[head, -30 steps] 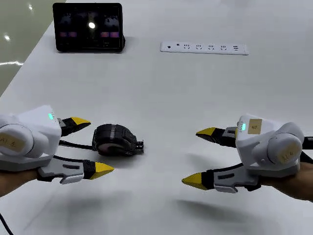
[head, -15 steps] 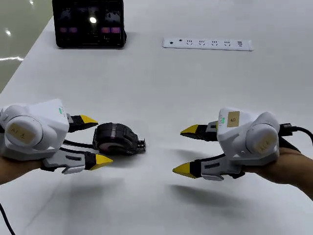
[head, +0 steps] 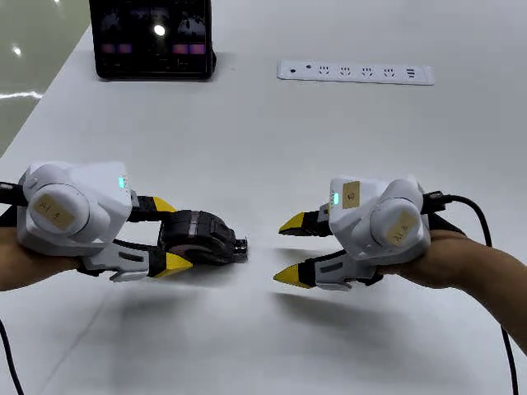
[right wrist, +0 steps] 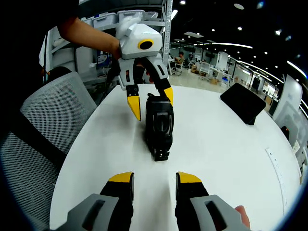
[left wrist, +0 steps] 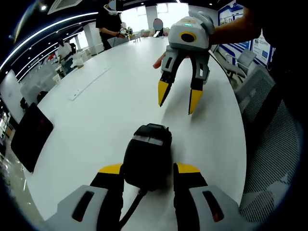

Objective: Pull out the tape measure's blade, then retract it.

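Observation:
A black tape measure (head: 202, 237) lies on the white table (head: 263, 140), its blade tip (head: 240, 244) sitting at the case mouth and pointing right. My left gripper (head: 170, 234) is open with one jaw on each side of the case; in the left gripper view the tape measure (left wrist: 147, 154) sits between my left gripper (left wrist: 149, 169) jaws. My right gripper (head: 287, 249) is open a short way right of the blade tip, with nothing in it. In the right gripper view the tape measure (right wrist: 159, 122) lies ahead of my right gripper (right wrist: 155, 178).
A black tablet (head: 152, 37) stands at the back left and a white power strip (head: 356, 72) lies at the back right. A cable (head: 482, 247) trails from the right hand. The table's left edge (head: 33, 107) runs diagonally. A mesh chair (right wrist: 43, 125) stands beside the table.
Both grippers have moved inward. The left jaws now flank the tape measure's case, and the right gripper has come closer to the blade tip. The tape measure has stayed put.

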`<state>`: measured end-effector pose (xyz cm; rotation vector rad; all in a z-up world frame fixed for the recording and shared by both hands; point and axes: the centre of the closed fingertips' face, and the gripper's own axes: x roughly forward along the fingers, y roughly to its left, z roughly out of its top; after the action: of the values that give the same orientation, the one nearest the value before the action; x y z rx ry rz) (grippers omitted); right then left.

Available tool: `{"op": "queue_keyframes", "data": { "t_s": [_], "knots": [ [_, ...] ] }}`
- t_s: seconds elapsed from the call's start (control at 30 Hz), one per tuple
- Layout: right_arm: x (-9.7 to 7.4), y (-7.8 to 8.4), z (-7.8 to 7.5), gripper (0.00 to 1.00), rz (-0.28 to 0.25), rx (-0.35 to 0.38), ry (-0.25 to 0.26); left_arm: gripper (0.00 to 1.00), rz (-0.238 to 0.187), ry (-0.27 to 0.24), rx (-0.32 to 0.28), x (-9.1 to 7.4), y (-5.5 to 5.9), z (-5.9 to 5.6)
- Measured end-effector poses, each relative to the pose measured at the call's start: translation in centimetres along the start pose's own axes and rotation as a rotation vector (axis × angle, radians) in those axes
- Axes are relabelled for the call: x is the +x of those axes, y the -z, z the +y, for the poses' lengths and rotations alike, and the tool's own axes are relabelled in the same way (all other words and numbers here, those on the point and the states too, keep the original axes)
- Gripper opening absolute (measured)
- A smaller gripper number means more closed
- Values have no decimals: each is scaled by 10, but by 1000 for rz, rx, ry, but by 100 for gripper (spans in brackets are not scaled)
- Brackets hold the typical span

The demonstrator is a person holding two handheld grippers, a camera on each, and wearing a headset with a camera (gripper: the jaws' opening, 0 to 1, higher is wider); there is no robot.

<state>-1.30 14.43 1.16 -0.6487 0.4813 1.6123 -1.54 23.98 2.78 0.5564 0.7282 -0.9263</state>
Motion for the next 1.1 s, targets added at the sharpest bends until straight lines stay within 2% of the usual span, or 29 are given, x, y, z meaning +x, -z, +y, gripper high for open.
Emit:
{"op": "queue_keyframes", "data": {
  "t_s": [0.27, 0.47, 0.7, 0.9, 1.0, 1.1],
  "knots": [
    [18, -8, -7, 28, 8, -39, -35, 29, 33, 37, 69, 5, 3, 3],
    [30, -13, -14, 23, 8, -50, -50, 28, 36, 77, 83, 7, 4, 3],
    [40, -14, -10, 17, 22, -60, -90, 27, 35, 101, 92, 7, 4, 2],
    [48, -14, -10, 14, 32, -68, -101, 26, 43, 124, 114, 7, 5, 2],
    [48, -15, -9, 12, 30, -67, -104, 25, 57, 128, 144, 7, 6, 3],
    [47, -15, -9, 12, 27, -78, -102, 25, 57, 133, 141, 6, 6, 3]
  ]
}}
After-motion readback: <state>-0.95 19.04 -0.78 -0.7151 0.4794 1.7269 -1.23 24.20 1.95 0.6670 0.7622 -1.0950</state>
